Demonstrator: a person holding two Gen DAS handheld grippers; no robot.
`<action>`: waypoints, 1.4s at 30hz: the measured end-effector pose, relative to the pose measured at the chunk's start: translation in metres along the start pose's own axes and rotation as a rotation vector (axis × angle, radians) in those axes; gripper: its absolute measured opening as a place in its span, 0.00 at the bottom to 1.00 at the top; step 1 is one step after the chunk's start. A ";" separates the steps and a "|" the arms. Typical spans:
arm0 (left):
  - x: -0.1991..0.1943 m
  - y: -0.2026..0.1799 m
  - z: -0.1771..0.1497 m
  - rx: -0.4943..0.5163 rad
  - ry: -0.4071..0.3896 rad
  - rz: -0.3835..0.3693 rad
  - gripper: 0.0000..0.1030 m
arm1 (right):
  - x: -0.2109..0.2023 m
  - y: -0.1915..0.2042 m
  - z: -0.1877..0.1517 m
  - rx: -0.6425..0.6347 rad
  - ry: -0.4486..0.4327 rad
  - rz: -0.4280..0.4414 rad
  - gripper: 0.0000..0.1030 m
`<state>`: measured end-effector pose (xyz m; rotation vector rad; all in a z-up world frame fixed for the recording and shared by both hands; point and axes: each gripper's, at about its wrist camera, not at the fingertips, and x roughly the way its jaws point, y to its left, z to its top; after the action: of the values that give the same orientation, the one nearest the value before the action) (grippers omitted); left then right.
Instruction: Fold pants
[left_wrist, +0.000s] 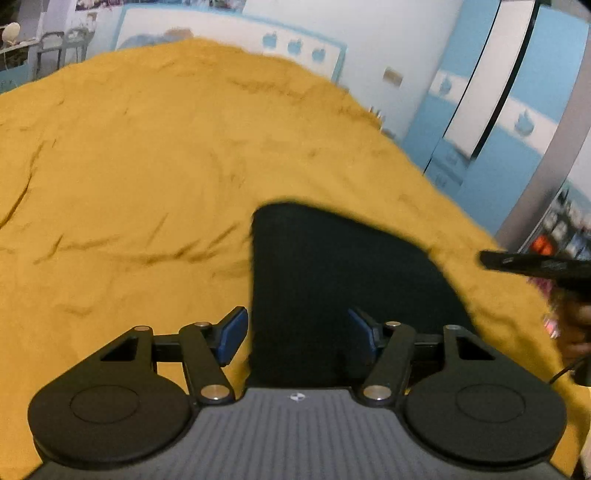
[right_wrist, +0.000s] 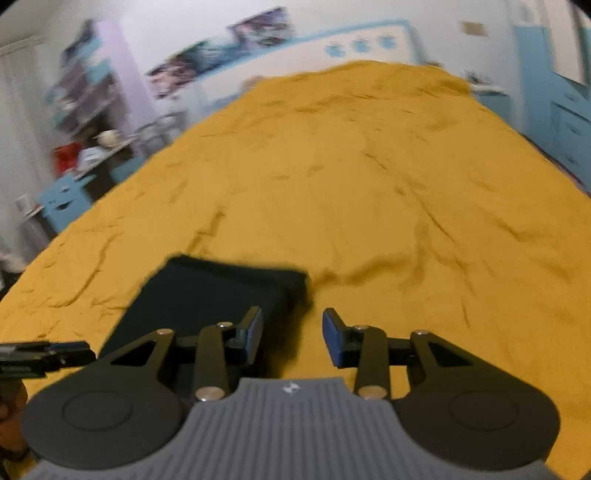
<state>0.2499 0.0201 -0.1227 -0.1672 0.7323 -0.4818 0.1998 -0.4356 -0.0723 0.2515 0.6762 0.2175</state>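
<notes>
Dark, nearly black pants (left_wrist: 325, 280) lie folded into a compact flat shape on a mustard-yellow bedspread (left_wrist: 147, 166). My left gripper (left_wrist: 297, 334) is open and empty, hovering over the near left edge of the pants. In the right wrist view the pants (right_wrist: 207, 299) lie at the lower left on the bedspread (right_wrist: 369, 184). My right gripper (right_wrist: 291, 341) is open and empty, above the pants' near right edge. Each gripper shows at the edge of the other's view: the right one (left_wrist: 535, 266), the left one (right_wrist: 40, 354).
The bed fills most of both views. Blue and white wardrobes (left_wrist: 491, 110) stand at the right. A headboard with blue apple shapes (right_wrist: 362, 46) is at the far end. A cluttered desk and shelves (right_wrist: 85, 147) stand at the left.
</notes>
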 end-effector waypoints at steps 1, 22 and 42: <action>0.000 -0.007 0.004 0.003 -0.012 -0.015 0.70 | 0.009 -0.006 0.008 -0.030 0.009 0.034 0.32; 0.091 -0.121 -0.030 0.253 0.156 -0.167 0.70 | 0.100 -0.086 0.044 -0.039 0.118 0.298 0.11; 0.092 -0.118 -0.038 0.247 0.134 -0.164 0.70 | 0.125 -0.092 0.056 0.068 0.046 0.169 0.00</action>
<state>0.2399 -0.1267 -0.1689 0.0369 0.7867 -0.7404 0.3416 -0.4965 -0.1311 0.3700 0.7095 0.3635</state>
